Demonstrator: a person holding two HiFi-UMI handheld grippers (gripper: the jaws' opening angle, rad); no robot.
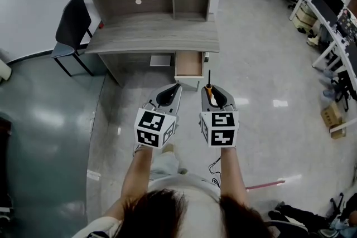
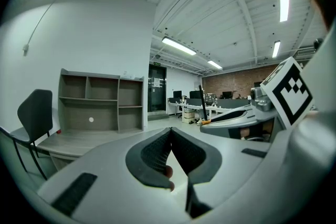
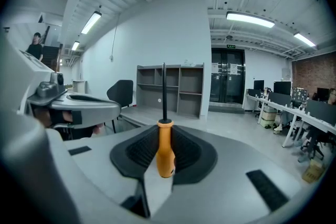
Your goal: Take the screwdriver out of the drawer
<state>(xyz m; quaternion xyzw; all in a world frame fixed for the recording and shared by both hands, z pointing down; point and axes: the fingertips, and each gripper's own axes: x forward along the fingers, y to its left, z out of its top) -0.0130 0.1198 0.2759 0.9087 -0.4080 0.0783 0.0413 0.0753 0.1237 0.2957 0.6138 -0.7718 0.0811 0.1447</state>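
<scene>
Over the floor point(image 1: 268, 64) before the open drawer point(image 1: 188, 64), the right tool point(image 1: 212, 92) clamps the screwdriver point(image 3: 165, 152); the left tool point(image 2: 170, 132) seems closed.

Bright ceiling strip lights point(image 3: 250, 18) glare on the floor point(image 1: 47, 117); fisheye-curved edges.

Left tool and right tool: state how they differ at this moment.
Load: the right tool clamps the orange handle of the screwdriver, while the left tool holds nothing. Jaws: the left tool's meet at the tips, while the right tool's are kept apart by the handle. Beyond the tips: the dark shaft juts past the right tool's, and nothing juts past the left tool's. Shared: both are held out side by side in front of the person.
</scene>
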